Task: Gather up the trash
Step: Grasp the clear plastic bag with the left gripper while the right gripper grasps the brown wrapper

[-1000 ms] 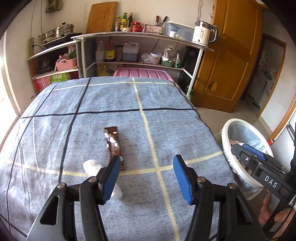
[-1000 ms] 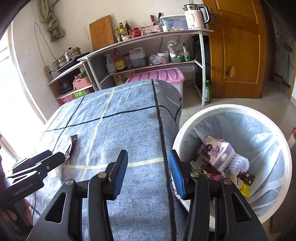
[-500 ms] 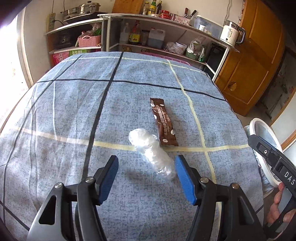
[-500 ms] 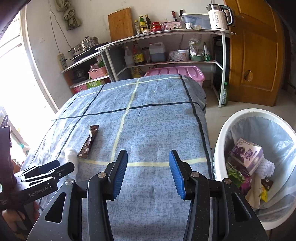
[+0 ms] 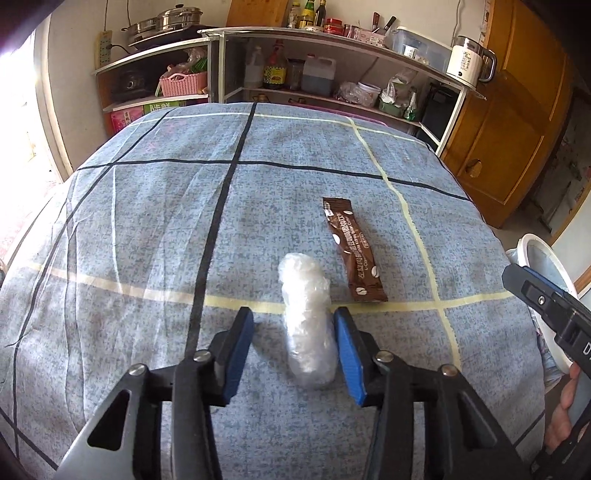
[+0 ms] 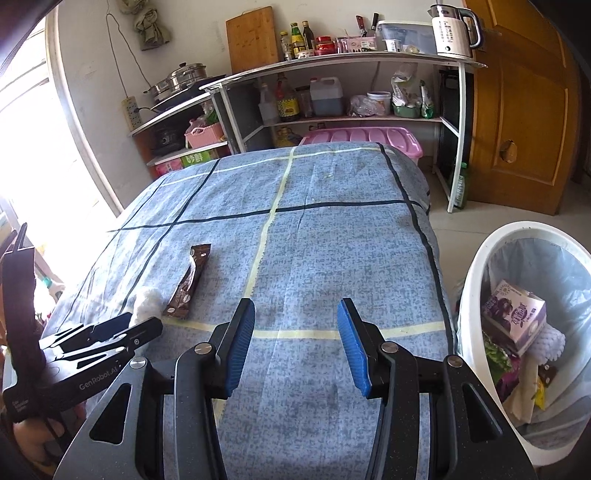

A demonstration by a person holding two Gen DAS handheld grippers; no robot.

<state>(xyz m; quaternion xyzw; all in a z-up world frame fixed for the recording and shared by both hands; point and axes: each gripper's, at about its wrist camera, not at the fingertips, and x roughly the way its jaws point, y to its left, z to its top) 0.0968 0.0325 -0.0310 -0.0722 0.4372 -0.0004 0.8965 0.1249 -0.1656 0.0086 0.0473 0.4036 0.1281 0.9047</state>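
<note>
Crumpled clear plastic wrap [image 5: 306, 325] lies on the blue checked tablecloth [image 5: 147, 229] toward the near edge of the table, across a pale yellow stripe. The left gripper [image 5: 295, 347] straddles its near end with both blue pads spread; the right-hand pad sits against the wad, the other stands clear of it, so nothing is pinched. Just beside the wrap, on the side toward the bin, a brown coffee sachet [image 5: 352, 249] lies flat, its near end at the same yellow stripe. The right gripper [image 6: 295, 343] hangs over bare cloth nearer the table's right edge, its pads wide apart and holding nothing. Off that edge on the floor stands a white trash bin [image 6: 476, 273] with a clear liner, holding a purple carton [image 6: 515, 314] and other wrappers. Beyond the far edge are kitchen shelves [image 6: 351, 59] and a white kettle [image 6: 454, 31]
</note>
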